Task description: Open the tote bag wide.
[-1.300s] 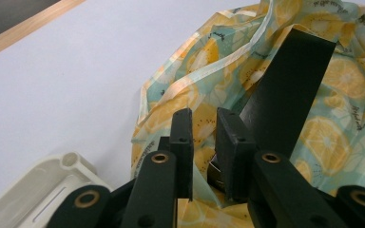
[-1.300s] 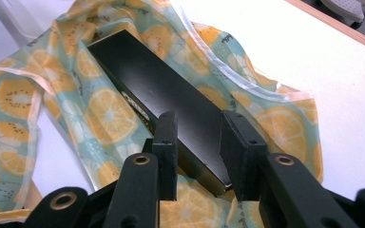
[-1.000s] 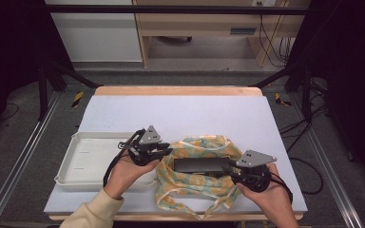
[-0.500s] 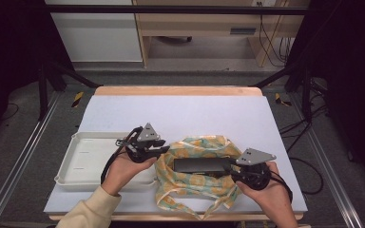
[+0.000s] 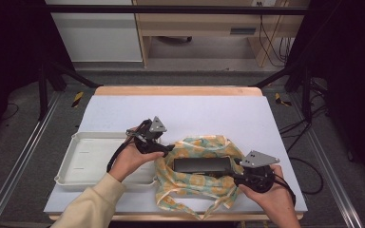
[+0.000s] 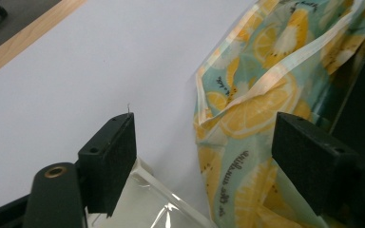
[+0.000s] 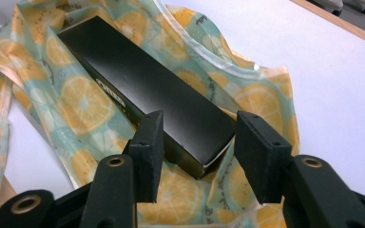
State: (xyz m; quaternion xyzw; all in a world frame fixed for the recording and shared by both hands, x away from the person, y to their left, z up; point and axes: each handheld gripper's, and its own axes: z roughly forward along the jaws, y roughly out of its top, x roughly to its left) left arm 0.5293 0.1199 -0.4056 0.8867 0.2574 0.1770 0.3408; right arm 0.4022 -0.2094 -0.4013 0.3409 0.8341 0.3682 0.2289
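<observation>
Black box (image 7: 142, 90) label too small to read; far end cut off.

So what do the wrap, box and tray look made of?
Wrap: likely thin plastic film or coated cloth with a lemon print; it creases softly. Box: probably matte black cardboard, with crisp edges. Tray: seemingly white moulded plastic, smooth with a rolled rim.

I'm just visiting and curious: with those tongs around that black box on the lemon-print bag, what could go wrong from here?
1. The right tongs straddle only a corner of the black box, with gaps at the pads; a grip there might twist or slip.
2. The left tongs stand open beside the lemon-print bag, their jaws having just opened; unheld, the bag could slide or bunch.
3. The white tray touches the bag and could get nudged.
</observation>
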